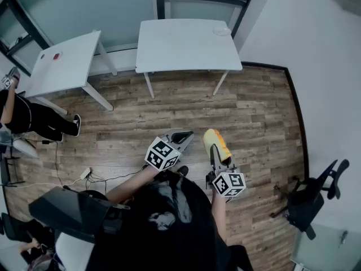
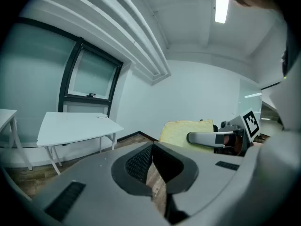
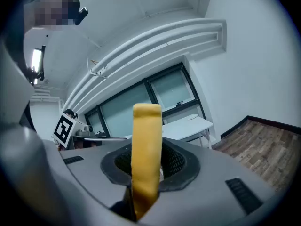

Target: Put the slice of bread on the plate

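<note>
The slice of bread (image 1: 216, 141) was clamped upright in the right gripper (image 3: 147, 173) at lower centre, the left gripper (image 2: 151, 169) was closed on nothing, and the plate (image 1: 221, 31) sat well apart on the upper-right table (image 1: 180, 47), so carrying and placing remained.

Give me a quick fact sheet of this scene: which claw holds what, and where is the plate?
Right claw: closed on the slice of bread, which stands on edge
Left claw: closed, nothing in it
Plate: on the white table, near its far right corner
Bread on plate: not yet
Person: stands on the wood floor, short of the table
</note>
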A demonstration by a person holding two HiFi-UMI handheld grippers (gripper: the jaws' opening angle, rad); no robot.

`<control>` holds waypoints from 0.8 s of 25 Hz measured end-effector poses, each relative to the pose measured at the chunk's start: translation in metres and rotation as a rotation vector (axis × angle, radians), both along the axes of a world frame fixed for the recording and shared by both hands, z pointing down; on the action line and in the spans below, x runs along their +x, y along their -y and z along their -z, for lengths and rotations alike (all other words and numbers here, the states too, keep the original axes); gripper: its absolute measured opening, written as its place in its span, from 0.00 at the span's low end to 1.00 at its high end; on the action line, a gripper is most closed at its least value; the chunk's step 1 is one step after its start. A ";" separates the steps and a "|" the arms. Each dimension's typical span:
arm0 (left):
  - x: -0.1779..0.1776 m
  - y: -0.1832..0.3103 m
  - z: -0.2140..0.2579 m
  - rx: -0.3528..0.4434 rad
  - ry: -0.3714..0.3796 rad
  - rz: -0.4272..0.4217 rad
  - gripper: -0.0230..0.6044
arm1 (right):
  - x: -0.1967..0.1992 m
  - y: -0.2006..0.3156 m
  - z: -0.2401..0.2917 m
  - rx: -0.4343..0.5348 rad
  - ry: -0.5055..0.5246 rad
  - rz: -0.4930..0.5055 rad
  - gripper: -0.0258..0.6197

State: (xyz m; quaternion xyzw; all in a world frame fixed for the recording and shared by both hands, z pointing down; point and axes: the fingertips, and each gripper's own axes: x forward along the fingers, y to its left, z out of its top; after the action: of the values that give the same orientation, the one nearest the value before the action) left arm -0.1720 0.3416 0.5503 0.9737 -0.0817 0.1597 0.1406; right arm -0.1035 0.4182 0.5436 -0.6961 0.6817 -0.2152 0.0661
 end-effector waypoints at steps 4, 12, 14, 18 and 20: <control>0.001 0.002 0.002 0.002 0.000 -0.004 0.05 | 0.001 0.004 0.003 0.005 0.007 0.004 0.19; 0.000 0.005 -0.002 -0.024 0.003 0.017 0.05 | -0.002 0.008 -0.001 -0.002 0.015 0.030 0.19; 0.001 0.004 -0.005 -0.027 0.008 0.017 0.05 | -0.001 0.008 -0.004 -0.005 0.024 0.036 0.19; 0.000 0.001 -0.014 -0.040 0.031 0.014 0.05 | 0.000 0.010 -0.025 -0.044 0.087 0.036 0.19; -0.001 -0.002 -0.019 -0.057 0.045 0.016 0.05 | -0.003 0.011 -0.033 -0.055 0.120 0.042 0.19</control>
State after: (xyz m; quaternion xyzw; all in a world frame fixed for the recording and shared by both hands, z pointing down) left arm -0.1727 0.3433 0.5691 0.9648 -0.0880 0.1827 0.1675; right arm -0.1065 0.4074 0.5767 -0.6690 0.6848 -0.2767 0.0832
